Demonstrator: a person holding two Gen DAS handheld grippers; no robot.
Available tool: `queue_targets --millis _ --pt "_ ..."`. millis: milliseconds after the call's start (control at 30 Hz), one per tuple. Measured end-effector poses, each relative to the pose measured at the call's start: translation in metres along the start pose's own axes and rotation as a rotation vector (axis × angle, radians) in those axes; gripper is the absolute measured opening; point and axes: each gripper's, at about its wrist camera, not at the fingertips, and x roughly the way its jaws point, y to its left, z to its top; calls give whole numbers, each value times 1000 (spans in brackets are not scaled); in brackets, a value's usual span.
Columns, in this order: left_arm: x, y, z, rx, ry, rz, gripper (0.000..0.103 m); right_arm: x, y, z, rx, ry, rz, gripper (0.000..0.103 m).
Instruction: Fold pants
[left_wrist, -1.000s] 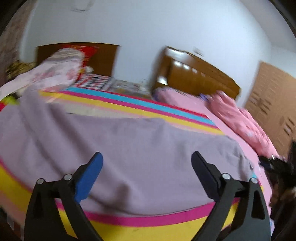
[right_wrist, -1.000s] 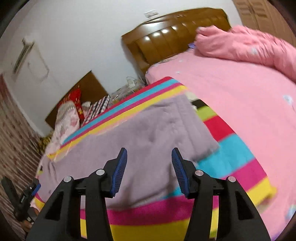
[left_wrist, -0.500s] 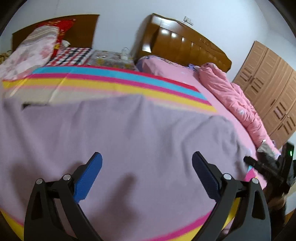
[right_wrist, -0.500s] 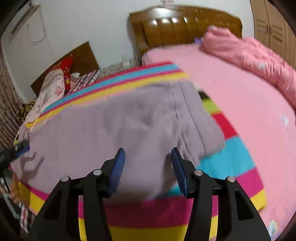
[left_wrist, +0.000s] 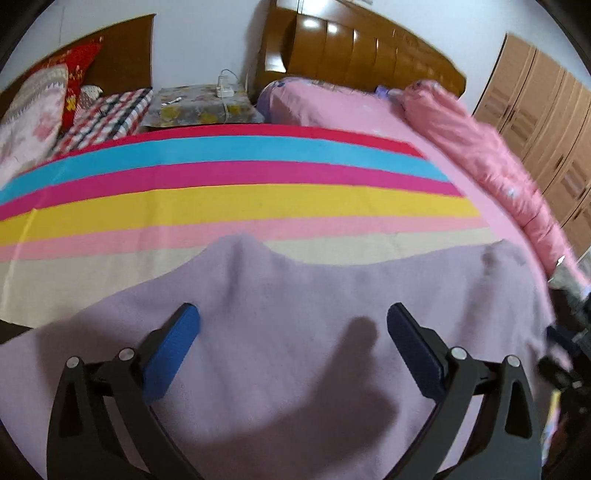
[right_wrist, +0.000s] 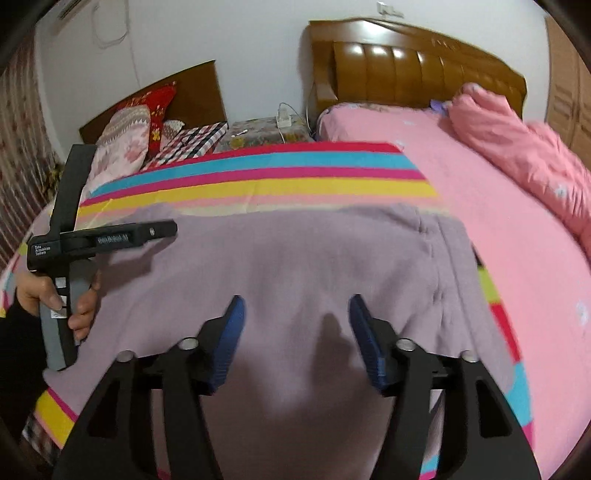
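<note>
We read "Data Acquisition System" on the left tool (right_wrist: 162, 230). Both tools gape wide, empty, over the lilac pants (right_wrist: 295, 258); right tool (right_wrist: 295, 343) near their right edge, striped blanket (left_wrist: 240, 199) bare beyond.

Both grippers now sit lower and closer over the lilac pants (left_wrist: 295, 332) than a second ago. The left gripper (left_wrist: 293, 343), jaws spread wide as before, casts a larger shadow on the fabric. The right gripper (right_wrist: 295, 336) shows a wider gap between its blue pads (right_wrist: 231, 332). The striped blanket (left_wrist: 240, 199) appears farther up both views.
</note>
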Motion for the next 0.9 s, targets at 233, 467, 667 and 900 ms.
queue_targets --millis 233,467,667,900 --pt "13 -11 3 65 41 138 102 52 9 9 -116 135 -116 78" --pt "12 -12 3 53 40 153 102 37 -18 -11 -88 127 -38 78" --pt "13 -10 5 47 39 156 102 37 -17 -15 -82 112 -34 79" --pt "12 -9 6 47 39 153 102 38 -17 -15 -84 103 -35 79"
